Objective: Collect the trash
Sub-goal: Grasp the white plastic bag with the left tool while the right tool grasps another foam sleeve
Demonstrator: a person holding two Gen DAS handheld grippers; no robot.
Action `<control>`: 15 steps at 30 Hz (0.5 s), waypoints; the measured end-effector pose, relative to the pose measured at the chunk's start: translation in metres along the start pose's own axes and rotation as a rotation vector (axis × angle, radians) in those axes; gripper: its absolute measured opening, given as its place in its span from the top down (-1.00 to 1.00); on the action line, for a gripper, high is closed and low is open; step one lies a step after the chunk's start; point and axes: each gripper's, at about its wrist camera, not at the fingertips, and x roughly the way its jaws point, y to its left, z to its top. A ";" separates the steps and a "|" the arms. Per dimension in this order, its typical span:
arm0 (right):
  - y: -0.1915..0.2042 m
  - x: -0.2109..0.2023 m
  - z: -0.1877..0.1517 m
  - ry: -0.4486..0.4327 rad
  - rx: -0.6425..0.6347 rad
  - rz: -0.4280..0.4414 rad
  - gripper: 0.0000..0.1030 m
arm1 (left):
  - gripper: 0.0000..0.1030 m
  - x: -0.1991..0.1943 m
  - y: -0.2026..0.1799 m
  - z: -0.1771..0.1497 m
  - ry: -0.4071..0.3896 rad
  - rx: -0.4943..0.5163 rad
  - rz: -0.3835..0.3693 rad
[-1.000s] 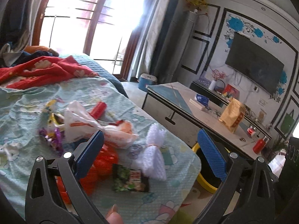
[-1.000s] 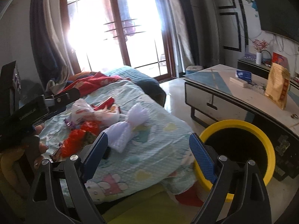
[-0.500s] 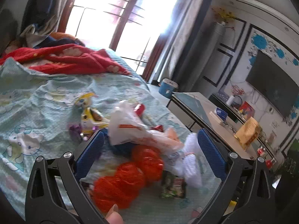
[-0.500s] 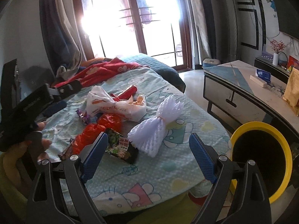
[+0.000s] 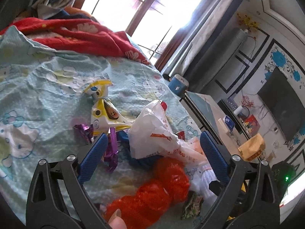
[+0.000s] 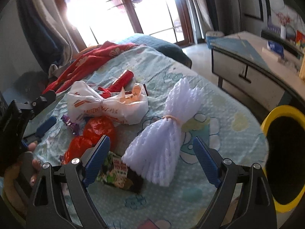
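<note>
Trash lies in a pile on the bed's light blue sheet [image 5: 47,80]. My left gripper [image 5: 152,152] is open and empty, its fingers either side of a white plastic bag [image 5: 152,131]. An orange net [image 5: 152,196], a purple wrapper [image 5: 111,148] and a yellow wrapper [image 5: 103,112] lie around it. My right gripper [image 6: 150,158] is open and empty over a white foam net [image 6: 165,133] tied with a band. A green snack packet [image 6: 116,173] lies by its left finger. The white bag [image 6: 106,105], orange net [image 6: 95,131] and a red wrapper [image 6: 122,80] lie behind. A yellow-rimmed bin [image 6: 284,152] stands to the right of the bed.
A red blanket [image 5: 76,36] is heaped at the head of the bed. A low table [image 6: 257,61] with small items stands across the floor gap. A TV [image 5: 282,101] hangs on the far wall. The left gripper also shows in the right wrist view [image 6: 30,114].
Both grippers have moved in lower and closer over the trash pile. The left view swung toward the bed's head; the right now frames the white foam net between its fingers.
</note>
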 end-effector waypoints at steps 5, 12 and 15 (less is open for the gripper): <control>-0.008 0.015 0.001 0.037 0.044 0.011 -0.66 | -0.46 0.016 0.001 0.011 0.027 -0.040 -0.003; -0.028 0.023 -0.004 0.071 0.119 0.046 0.02 | 0.28 0.033 0.002 0.015 0.073 -0.053 0.009; -0.037 0.019 -0.006 0.068 0.138 0.067 0.29 | 0.53 0.032 0.001 0.012 0.080 -0.054 0.002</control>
